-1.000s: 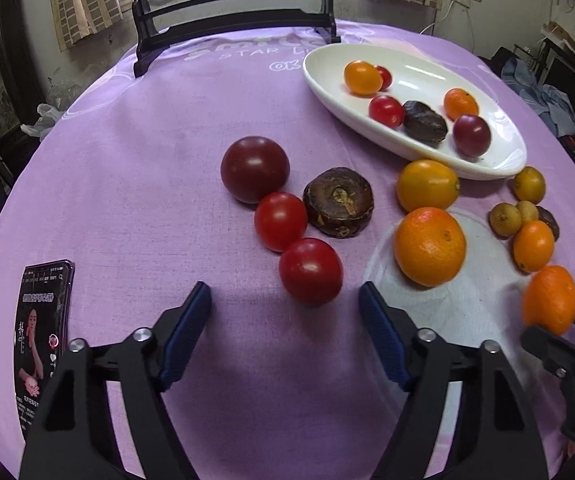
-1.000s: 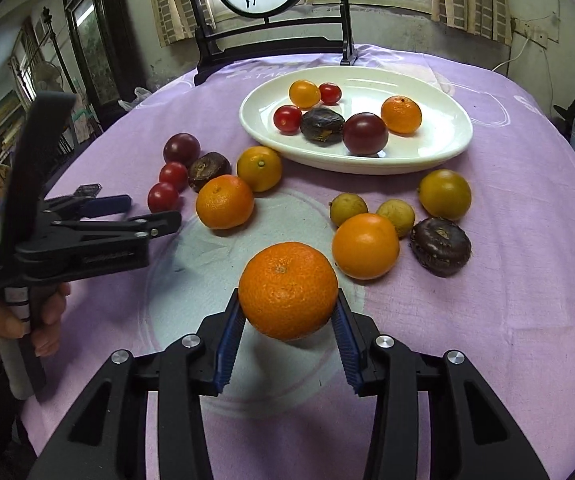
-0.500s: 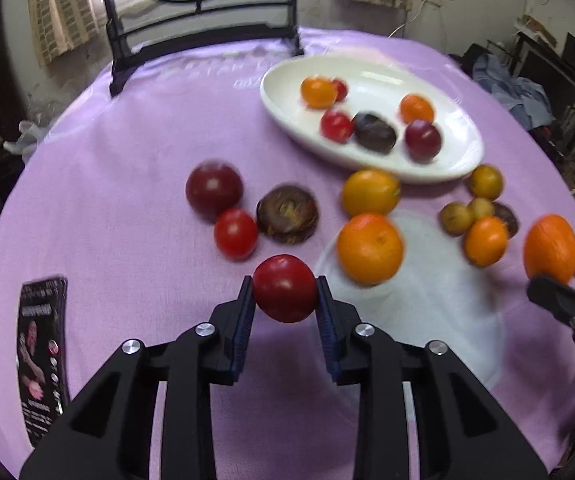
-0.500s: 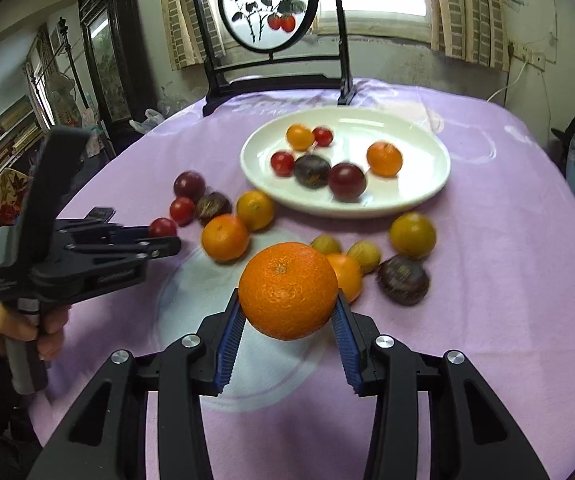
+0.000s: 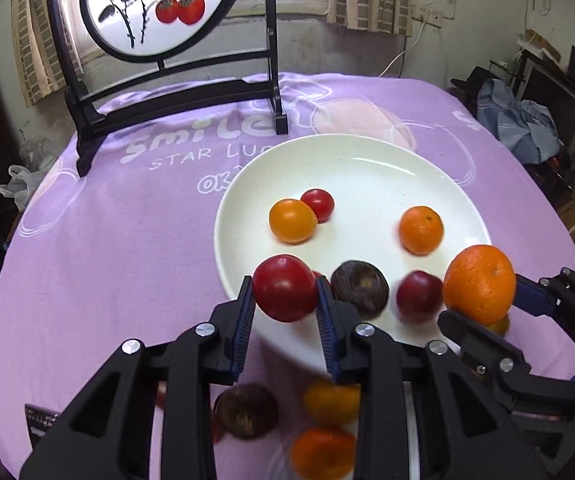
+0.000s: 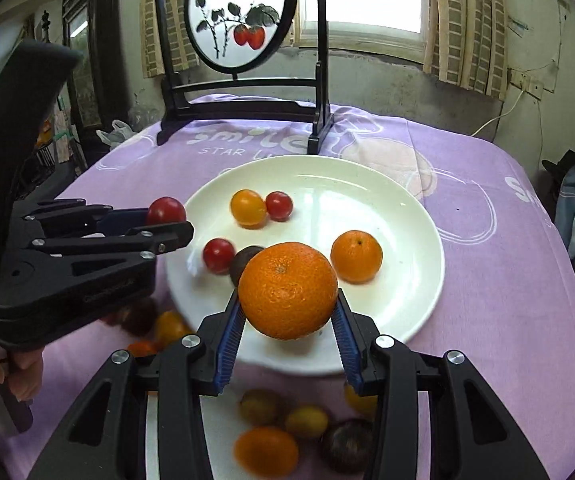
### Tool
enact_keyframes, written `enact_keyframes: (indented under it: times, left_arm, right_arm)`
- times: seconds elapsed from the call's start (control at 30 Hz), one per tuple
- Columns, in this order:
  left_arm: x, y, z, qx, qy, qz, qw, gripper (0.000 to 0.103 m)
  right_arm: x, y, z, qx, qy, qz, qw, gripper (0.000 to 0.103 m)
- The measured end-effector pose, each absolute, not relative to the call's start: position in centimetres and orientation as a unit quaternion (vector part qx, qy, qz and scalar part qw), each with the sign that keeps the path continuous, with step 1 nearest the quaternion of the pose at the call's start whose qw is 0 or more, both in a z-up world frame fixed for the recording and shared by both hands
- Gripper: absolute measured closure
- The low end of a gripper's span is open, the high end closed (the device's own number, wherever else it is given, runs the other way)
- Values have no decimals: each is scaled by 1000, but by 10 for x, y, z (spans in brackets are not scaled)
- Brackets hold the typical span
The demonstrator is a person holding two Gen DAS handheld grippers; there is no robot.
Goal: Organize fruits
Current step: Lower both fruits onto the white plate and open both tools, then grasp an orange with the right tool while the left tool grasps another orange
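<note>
My left gripper (image 5: 285, 304) is shut on a red tomato (image 5: 285, 288) and holds it in the air over the near left rim of the white plate (image 5: 367, 168). In the right wrist view the same tomato (image 6: 166, 210) shows at the plate's left edge. My right gripper (image 6: 287, 316) is shut on a large orange (image 6: 287, 290), lifted above the near part of the plate (image 6: 407, 280). That orange (image 5: 479, 284) appears at the right in the left wrist view. On the plate lie several small fruits, among them a yellow tomato (image 5: 292, 221) and a mandarin (image 6: 356, 256).
Loose fruits lie on the purple tablecloth (image 5: 107, 240) below both grippers, blurred: a dark round fruit (image 5: 245, 410), oranges (image 5: 321, 454) and small yellow ones (image 6: 307, 422). A black wooden stand with a round painted screen (image 5: 159, 0) rises behind the plate. A hand (image 6: 7, 372) grips the left tool.
The left gripper shut on the red tomato and lifted it off the cloth. Both grippers then moved forward and up, from the loose fruits to over the plate.
</note>
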State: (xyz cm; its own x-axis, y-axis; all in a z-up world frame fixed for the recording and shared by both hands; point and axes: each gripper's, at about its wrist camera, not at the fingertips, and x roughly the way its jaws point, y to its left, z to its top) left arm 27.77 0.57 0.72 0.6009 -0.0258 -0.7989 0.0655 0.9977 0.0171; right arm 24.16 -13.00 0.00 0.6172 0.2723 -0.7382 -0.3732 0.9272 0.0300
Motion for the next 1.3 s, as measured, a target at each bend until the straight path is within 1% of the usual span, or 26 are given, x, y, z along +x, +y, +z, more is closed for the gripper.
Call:
enact_keyframes:
  times: [0.17, 0.23, 0.27, 0.3, 0.33, 0.37, 0.4, 0.47, 0.53, 0.6, 0.67, 0.97, 1.3]
  left_arm:
    - [302, 5, -9, 5, 462, -22, 886, 73]
    - [305, 4, -11, -1, 463, -21, 886, 71]
    - [306, 4, -11, -4, 462, -21, 887, 58]
    - [305, 4, -10, -4, 459, -17, 889, 47]
    - [303, 5, -8, -2, 450, -8, 893, 44]
    - [300, 6, -5, -2, 445, -7, 895, 40]
    - [298, 6, -3, -3, 443, -8, 897, 38]
    - [292, 9, 2, -7, 442, -9, 897, 36]
    - [285, 11, 6, -11, 440, -9, 898, 33]
    - [274, 13, 10, -11, 436, -7, 900, 28]
    - [261, 15, 12, -10, 430, -8, 903, 26]
    - [196, 14, 10, 10, 417, -18, 908, 17]
    - [153, 15, -6, 13, 419, -27, 907, 14]
  right_arm:
    - [264, -132, -9, -53, 412, 171, 893, 59]
    - [269, -131, -12, -47, 420, 170, 890, 58]
    - [270, -132, -13, -43, 423, 170, 889, 58]
    - [271, -134, -15, -33, 428, 169, 887, 57]
    - [271, -137, -15, -22, 428, 169, 887, 56]
    - [270, -139, -14, -15, 425, 166, 890, 53]
    - [268, -143, -12, -9, 420, 161, 893, 51]
    - [263, -149, -8, -1, 416, 165, 894, 50]
    - [255, -156, -3, 2, 411, 163, 897, 49]
    - [245, -165, 1, 7, 406, 161, 900, 45]
    - [232, -176, 4, 15, 404, 161, 900, 43]
    - [172, -198, -3, 10, 412, 160, 897, 43]
    - [124, -172, -20, -26, 433, 196, 880, 43]
